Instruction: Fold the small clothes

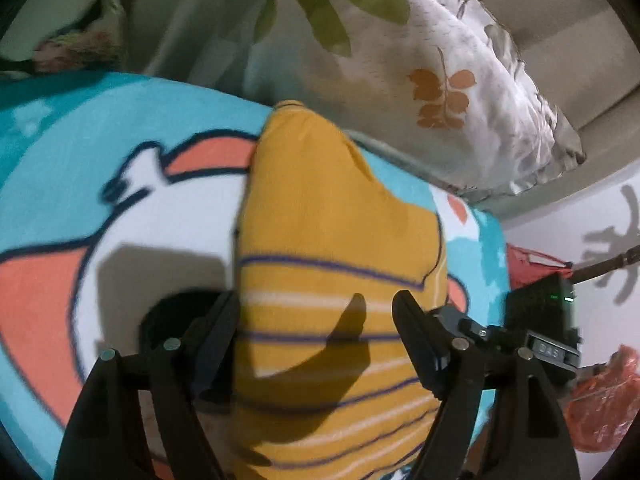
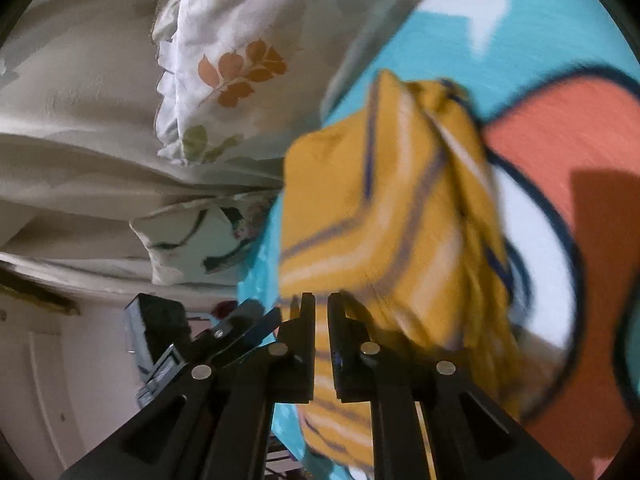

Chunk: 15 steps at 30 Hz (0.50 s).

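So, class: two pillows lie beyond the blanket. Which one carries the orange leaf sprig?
The white frilled pillow, set nearest the yellow striped garment. The other pillow is paler green with dark curved markings and no orange print.

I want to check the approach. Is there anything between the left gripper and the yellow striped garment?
Nothing visible. The left gripper hangs open right over the yellow striped garment, which lies on the cartoon blanket.
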Each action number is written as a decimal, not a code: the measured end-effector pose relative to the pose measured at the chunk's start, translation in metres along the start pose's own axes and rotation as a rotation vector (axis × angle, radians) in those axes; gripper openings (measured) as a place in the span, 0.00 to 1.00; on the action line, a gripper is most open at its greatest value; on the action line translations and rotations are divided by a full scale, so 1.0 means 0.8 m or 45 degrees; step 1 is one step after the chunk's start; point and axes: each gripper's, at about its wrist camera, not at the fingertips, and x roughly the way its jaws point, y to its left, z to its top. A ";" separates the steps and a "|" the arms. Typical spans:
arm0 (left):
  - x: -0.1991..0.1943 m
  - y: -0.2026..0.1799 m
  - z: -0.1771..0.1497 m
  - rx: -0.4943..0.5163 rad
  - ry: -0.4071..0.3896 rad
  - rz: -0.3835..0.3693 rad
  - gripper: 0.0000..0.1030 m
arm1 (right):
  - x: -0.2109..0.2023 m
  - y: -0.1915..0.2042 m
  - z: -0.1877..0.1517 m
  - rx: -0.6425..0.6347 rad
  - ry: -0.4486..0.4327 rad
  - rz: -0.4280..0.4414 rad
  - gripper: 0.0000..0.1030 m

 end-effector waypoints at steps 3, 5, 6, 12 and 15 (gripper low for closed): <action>0.007 -0.002 -0.003 0.018 0.003 -0.009 0.75 | 0.015 -0.011 0.013 0.056 0.033 0.051 0.09; 0.004 -0.004 -0.015 0.043 -0.004 -0.010 0.75 | 0.017 -0.016 0.008 0.062 0.070 0.085 0.09; -0.001 -0.004 -0.022 0.045 -0.018 -0.017 0.75 | 0.012 -0.015 0.003 0.046 0.073 0.110 0.09; -0.005 -0.013 -0.026 0.044 -0.041 -0.107 0.76 | -0.007 -0.001 -0.007 0.000 0.064 0.219 0.09; 0.018 -0.010 -0.026 0.053 0.038 -0.018 0.76 | 0.012 -0.006 -0.004 0.008 0.115 0.039 0.10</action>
